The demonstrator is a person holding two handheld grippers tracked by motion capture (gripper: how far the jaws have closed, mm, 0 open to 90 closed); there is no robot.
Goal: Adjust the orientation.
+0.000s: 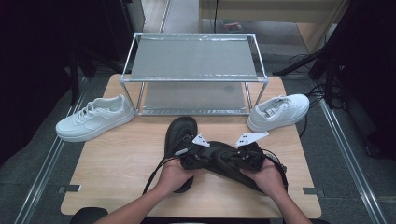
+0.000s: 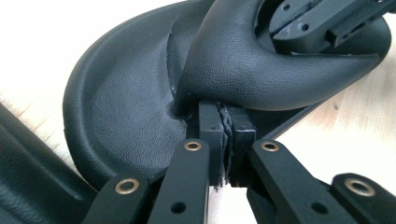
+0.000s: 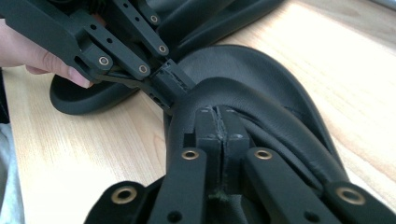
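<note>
A black slipper (image 1: 229, 161) is being held low in the centre of the high view, just above the table (image 1: 116, 158), with a second black slipper (image 1: 180, 133) lying just beside it at its left. The left gripper (image 2: 226, 140) is being clenched on the edge of the strap, and the right gripper (image 3: 221, 135) is being clamped on the strap's rim too. The leather-like upper is folding softly under the pinch — light and pliable, it seems, rather than stiff. A hold on the thin strap edge is judged workable, though the smooth surface may be slipping if tugged hard.
</note>
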